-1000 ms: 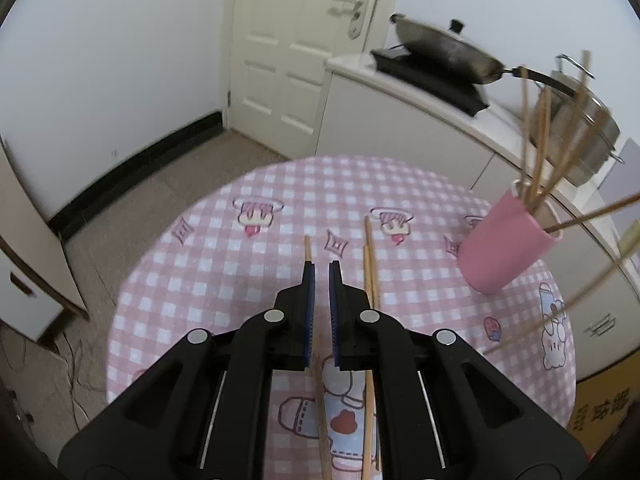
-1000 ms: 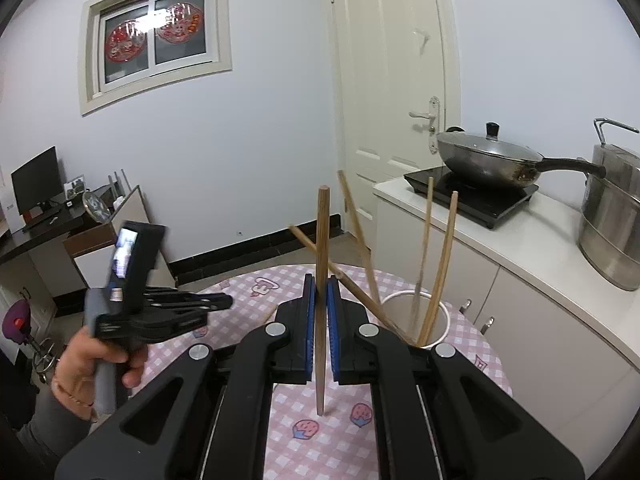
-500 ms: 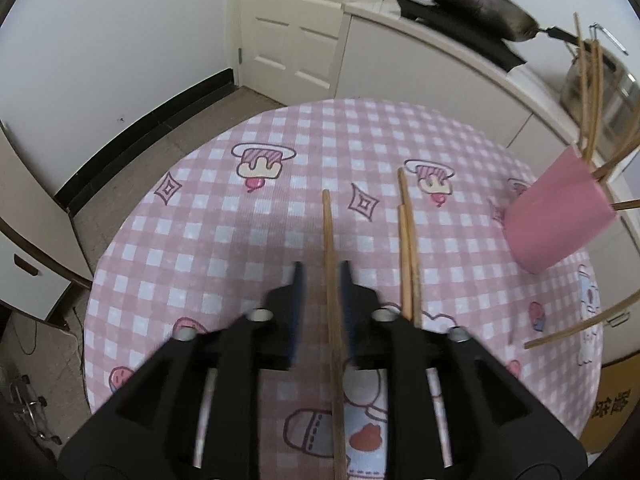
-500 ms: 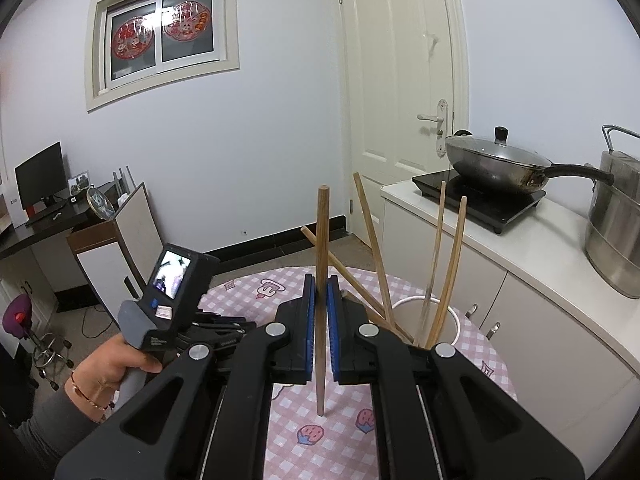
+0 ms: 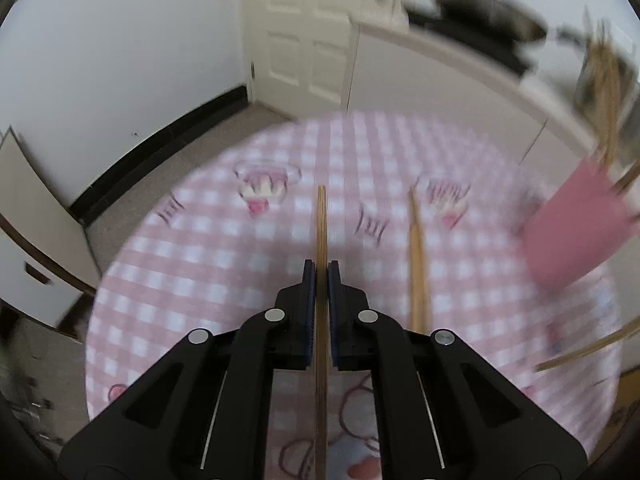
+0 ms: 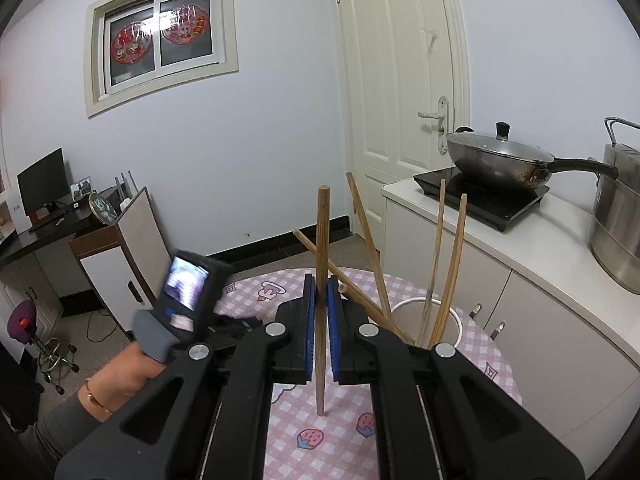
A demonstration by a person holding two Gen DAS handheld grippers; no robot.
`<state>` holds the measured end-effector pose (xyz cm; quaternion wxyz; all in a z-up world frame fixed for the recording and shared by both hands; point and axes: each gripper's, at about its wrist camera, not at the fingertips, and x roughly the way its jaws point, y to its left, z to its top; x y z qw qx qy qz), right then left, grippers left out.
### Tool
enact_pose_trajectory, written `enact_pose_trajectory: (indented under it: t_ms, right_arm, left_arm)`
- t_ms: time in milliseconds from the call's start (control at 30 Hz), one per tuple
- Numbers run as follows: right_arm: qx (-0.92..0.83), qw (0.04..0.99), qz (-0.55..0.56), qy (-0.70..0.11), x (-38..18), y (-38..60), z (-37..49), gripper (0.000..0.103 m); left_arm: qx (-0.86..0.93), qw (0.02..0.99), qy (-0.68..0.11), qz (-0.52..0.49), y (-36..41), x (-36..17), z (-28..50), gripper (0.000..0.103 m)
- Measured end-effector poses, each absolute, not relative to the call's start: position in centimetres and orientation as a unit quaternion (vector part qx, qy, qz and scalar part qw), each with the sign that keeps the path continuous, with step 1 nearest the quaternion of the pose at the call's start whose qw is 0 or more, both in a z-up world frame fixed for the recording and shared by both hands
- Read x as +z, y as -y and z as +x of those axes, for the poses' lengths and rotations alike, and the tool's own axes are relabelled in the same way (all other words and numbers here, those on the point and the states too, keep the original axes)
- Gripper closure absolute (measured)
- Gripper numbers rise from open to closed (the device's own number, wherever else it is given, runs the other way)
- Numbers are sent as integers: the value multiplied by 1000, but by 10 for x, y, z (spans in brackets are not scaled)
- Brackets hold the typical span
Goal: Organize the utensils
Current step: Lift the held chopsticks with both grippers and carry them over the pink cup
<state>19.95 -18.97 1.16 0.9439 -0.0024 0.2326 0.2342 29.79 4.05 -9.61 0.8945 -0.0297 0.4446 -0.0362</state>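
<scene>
While each gripper clamps one, the left gripper [image 5: 321, 276] chopstick [image 5: 321, 224] points forward, the right gripper [image 6: 321, 292] chopstick [image 6: 322, 240] upright.

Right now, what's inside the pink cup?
Wooden chopsticks stand in the pink cup, four visible, leaning apart above the rim. The wall hides their lower ends and the cup's bottom.

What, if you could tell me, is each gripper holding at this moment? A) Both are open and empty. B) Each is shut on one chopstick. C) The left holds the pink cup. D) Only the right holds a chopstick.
B: the left gripper is shut on a chopstick over the table, and the right gripper clamps an upright chopstick.
</scene>
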Motion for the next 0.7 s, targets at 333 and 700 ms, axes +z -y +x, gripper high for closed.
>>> enact_pose_trajectory:
  t_ms: [333,700]
  right_arm:
    - [239,945,-1,-224,24,188,193,98]
    - [258,946,-3,-196,55,193,164,98]
  left_arm:
    - [-97,949,-294,-64,-38,25,230,97]
    - [-152,966,-196,-74,-20,86,176,97]
